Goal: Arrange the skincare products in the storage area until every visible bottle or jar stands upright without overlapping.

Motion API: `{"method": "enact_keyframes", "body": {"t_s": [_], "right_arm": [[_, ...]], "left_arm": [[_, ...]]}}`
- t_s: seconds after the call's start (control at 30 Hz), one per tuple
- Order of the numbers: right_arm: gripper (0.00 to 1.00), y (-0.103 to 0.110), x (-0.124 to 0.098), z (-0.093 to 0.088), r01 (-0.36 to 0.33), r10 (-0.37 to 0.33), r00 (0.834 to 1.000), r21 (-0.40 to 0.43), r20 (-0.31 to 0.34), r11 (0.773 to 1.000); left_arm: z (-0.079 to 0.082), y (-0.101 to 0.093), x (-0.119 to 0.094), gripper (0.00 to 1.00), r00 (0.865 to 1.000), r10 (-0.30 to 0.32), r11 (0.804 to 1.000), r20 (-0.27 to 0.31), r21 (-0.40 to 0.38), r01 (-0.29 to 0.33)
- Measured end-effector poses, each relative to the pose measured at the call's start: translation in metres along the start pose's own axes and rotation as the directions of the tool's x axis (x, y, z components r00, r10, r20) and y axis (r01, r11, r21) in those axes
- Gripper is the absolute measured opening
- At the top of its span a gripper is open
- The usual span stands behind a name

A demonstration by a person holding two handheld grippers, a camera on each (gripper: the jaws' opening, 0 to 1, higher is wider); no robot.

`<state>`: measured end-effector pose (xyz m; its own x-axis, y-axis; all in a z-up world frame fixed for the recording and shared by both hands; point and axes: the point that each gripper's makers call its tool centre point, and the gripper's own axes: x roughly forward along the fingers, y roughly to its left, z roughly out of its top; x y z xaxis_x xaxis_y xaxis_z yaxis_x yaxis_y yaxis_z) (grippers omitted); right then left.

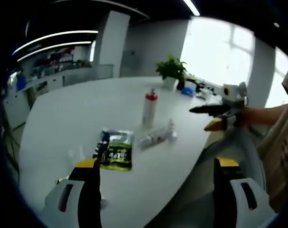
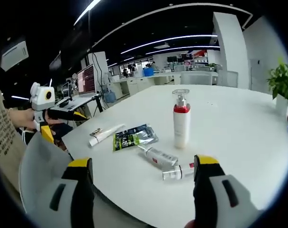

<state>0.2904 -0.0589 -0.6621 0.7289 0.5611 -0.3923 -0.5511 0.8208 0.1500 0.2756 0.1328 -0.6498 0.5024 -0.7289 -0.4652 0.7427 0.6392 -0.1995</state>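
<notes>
Open-plan office space with ceiling light strips is seen behind a large white worktop (image 2: pixel 239 123). In the right gripper view, a white pump bottle with a red collar (image 2: pixel 181 121) stands upright just right of centre. Below it, two small clear bottles (image 2: pixel 158 155) (image 2: pixel 178 172) lie on their sides, close together. A green-and-black sachet (image 2: pixel 133 137) lies flat left of centre, and a white tube (image 2: pixel 105 134) rests beside it, further left. A potted plant (image 2: pixel 283 83) is seen at the right edge.

The right gripper (image 2: pixel 143 178) is held at the bottom of the frame, jaws spread wide and empty. The left gripper (image 1: pixel 158 173) is likewise spread and empty in its own view, low in the frame above the worktop edge; it also appears at the far left of the right gripper view, held off the worktop.

A likely risk: the lying bottles are round and may roll toward the worktop edge if nudged, and the upright pump bottle could be toppled by a careless approach.
</notes>
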Motion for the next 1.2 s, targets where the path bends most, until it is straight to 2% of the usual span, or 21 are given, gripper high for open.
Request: {"method": "enact_keyframes", "body": {"t_s": [0.07, 0.1, 0.47, 0.6, 0.8, 1.2], "right_arm": [[0.88, 0.003, 0.002, -0.003, 0.001, -0.001, 1.0, 0.006, -0.004, 1.0], [0.87, 0.003, 0.001, -0.006, 0.003, -0.004, 1.0, -0.024, -0.03, 1.0], [0.87, 0.0, 0.001, -0.006, 0.013, -0.013, 1.0, -0.003, -0.024, 1.0], [0.87, 0.0, 0.003, -0.008, 0.014, -0.014, 0.999, -0.011, -0.037, 1.0], [0.86, -0.001, 0.004, -0.012, 0.013, -0.014, 0.998, -0.022, -0.055, 1.0], [0.86, 0.001, 0.006, -0.021, -0.02, 0.017, 0.996, -0.032, -0.082, 0.999]], "left_arm": [[-0.003, 0.001, -0.003, 0.97, 1.0, 0.006, 1.0, 0.002, -0.008, -0.006], [-0.004, 0.001, -0.004, 0.97, 1.0, 0.008, 1.0, 0.004, -0.014, -0.008], [-0.019, 0.004, -0.01, 0.97, 0.999, 0.036, 0.998, 0.001, -0.056, -0.036], [-0.013, 0.009, -0.011, 0.97, 0.999, 0.045, 0.996, 0.028, -0.076, -0.043], [-0.016, 0.005, -0.013, 0.97, 0.999, 0.03, 0.997, 0.02, -0.075, -0.029], [-0.015, 0.006, -0.011, 0.97, 0.999, 0.05, 0.995, 0.022, -0.082, -0.048]]}}
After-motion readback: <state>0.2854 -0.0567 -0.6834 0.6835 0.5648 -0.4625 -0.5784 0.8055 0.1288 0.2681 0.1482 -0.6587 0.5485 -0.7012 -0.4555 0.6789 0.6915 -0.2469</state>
